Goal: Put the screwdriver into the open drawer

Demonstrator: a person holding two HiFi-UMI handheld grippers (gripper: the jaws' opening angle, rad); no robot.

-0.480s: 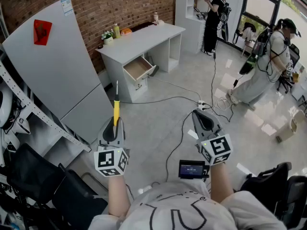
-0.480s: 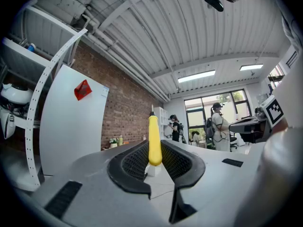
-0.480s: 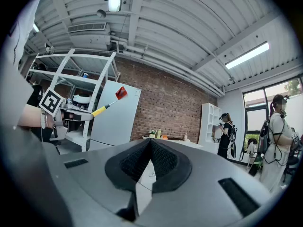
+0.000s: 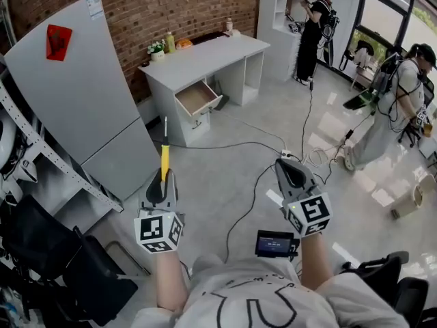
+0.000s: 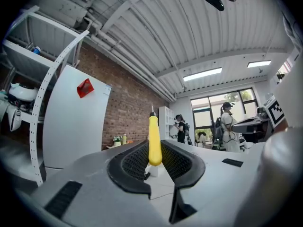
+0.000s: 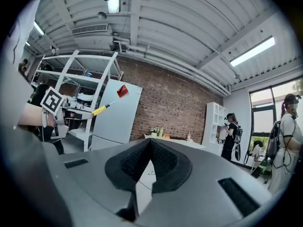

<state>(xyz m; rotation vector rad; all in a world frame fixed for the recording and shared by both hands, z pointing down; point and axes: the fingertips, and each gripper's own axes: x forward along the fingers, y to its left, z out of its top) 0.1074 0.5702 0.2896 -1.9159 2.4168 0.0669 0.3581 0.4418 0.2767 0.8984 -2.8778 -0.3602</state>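
My left gripper is shut on a yellow-handled screwdriver, whose metal tip points forward toward the desk. In the left gripper view the yellow handle stands upright between the two black pads. My right gripper is held level at the right, shut with nothing in it; its pads meet in the right gripper view. The open drawer hangs out of a white desk far ahead by the brick wall.
A grey leaning panel stands at the left, with metal shelving beside it. Cables and a power strip lie on the floor. Two people stand at the back right. Black chairs crowd the lower corners.
The view has shifted slightly toward the desk; the person at the right has moved further right. Both grippers keep their places and grip.
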